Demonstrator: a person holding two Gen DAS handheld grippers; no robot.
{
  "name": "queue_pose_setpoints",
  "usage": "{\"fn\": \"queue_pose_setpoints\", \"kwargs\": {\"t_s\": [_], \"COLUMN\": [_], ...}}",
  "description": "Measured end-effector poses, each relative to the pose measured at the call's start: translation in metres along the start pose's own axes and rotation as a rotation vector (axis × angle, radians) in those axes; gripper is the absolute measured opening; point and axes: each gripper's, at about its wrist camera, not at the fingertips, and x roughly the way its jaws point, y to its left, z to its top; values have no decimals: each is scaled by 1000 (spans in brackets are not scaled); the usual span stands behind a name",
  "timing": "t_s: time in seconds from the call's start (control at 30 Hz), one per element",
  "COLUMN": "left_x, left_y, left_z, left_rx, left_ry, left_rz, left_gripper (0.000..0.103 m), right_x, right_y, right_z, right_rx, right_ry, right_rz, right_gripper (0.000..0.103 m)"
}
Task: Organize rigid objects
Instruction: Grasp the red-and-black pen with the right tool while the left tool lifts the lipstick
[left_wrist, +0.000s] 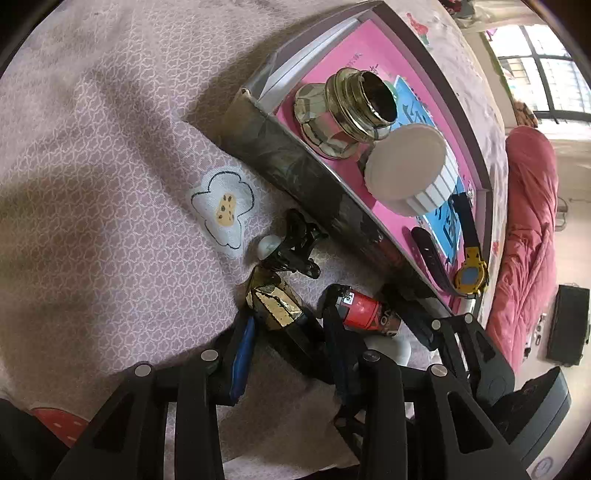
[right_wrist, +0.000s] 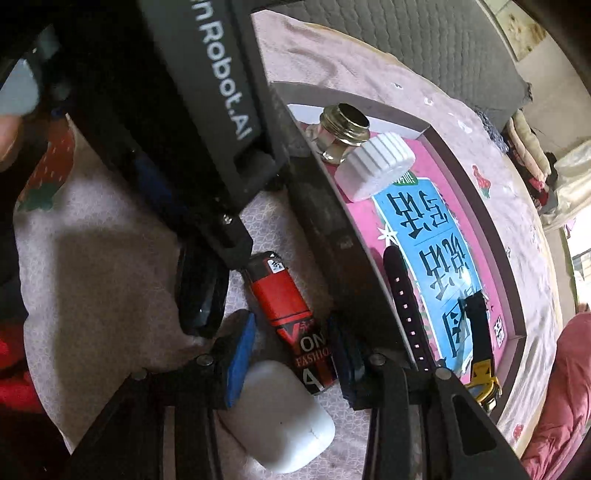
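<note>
Left claw (left_wrist: 291, 332) clenched on gold-black faceted piece (left_wrist: 279, 306), lying on bedsheet (left_wrist: 110, 166) beside the box (left_wrist: 295, 162). Right claw (right_wrist: 291, 354) straddles red lighter (right_wrist: 286, 306), pads not seen pressing: released. Rec.: lift left piece straight up, clear box wall before moving over; keep claws apart, black clip (left_wrist: 295, 243) close by.

Cap (left_wrist: 404, 162), watch (left_wrist: 470, 273) in box (left_wrist: 295, 166), lighter (right_wrist: 286, 310) beside

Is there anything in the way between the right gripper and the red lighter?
No. The red lighter already lies between the right gripper's fingers, with nothing between them. A white case lies close beneath, and the tray wall stands beside it.
</note>
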Motion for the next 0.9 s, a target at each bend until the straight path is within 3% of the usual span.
{"fn": "queue_pose_setpoints", "kwargs": {"t_s": [0.17, 0.33, 0.63, 0.9], "left_x": [-3, -8, -7, -2], "left_y": [3, 10, 13, 5], "left_z": [1, -1, -3, -3], "left_rx": [-19, -20, -46, -86], "left_ry": [4, -1, -7, -2], "left_rz": [-8, -17, -11, -6], "left_gripper": [38, 37, 37, 34], "right_x": [-5, -19, -21, -43], "right_y": [-7, -16, -24, -36], "right_z": [-5, -21, -30, -27], "right_rx": [126, 229, 324, 373], "right_ry": [-31, -87, -119, -206], "right_rz": [5, 13, 32, 30], "right_gripper": [34, 11, 11, 11]}}
